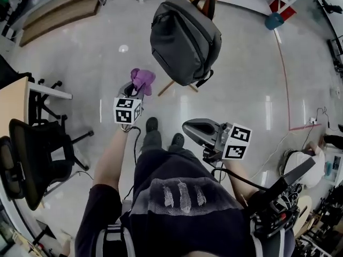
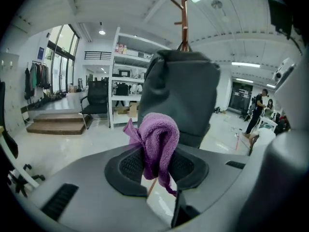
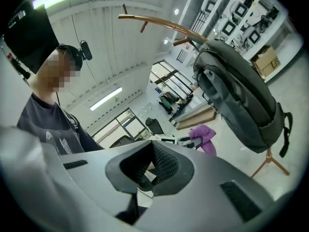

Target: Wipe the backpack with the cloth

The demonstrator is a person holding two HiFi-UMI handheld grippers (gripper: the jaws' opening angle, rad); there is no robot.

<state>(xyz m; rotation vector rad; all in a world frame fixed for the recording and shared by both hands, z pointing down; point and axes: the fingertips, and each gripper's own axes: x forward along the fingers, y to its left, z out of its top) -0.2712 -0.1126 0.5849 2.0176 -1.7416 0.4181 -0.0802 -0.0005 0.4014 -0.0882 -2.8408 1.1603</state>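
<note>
Ahead of me, the grey backpack [image 1: 185,39] hangs from a wooden coat stand [image 2: 183,18].
My left hand-held gripper [image 1: 137,90] pinches the purple terry cloth [image 1: 142,80], which looks soft, light and floppy. My right hand-held gripper [image 1: 188,126] is pressed together and empty. I judge the smooth woven bag will swing when wiped, so I'd steady its lower edge.

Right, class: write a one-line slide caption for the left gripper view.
Left gripper clamps a purple cloth, aimed at the grey backpack hanging on a wooden coat stand.
</note>
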